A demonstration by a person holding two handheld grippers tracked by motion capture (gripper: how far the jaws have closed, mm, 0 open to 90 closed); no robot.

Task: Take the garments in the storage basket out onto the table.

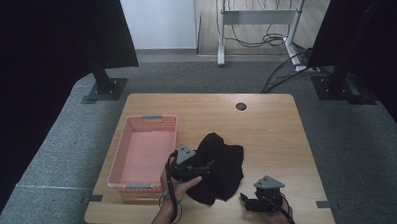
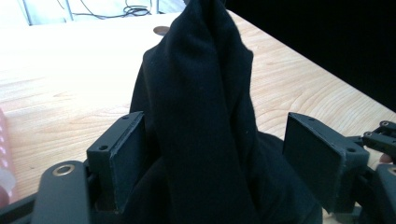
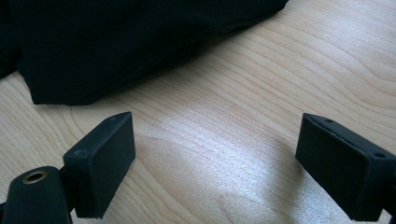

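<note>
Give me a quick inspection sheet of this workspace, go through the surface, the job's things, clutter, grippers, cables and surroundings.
Surface: wooden table, with a round grommet hole near the far edge.
Job's things: black cloth bunched at the table's middle, a fold standing up between the left jaws; pink basket to its left, nothing seen inside.
Clutter: nothing seen.
Grippers: left gripper open, jaws wide around the cloth fold, right pad clearly apart from it; right gripper open over bare wood, short of the cloth's edge.
Cables: one trails from each gripper; loose cables on the floor beyond.
Surroundings: grey carpet, a white desk frame behind, dark curtains on both sides.
</note>
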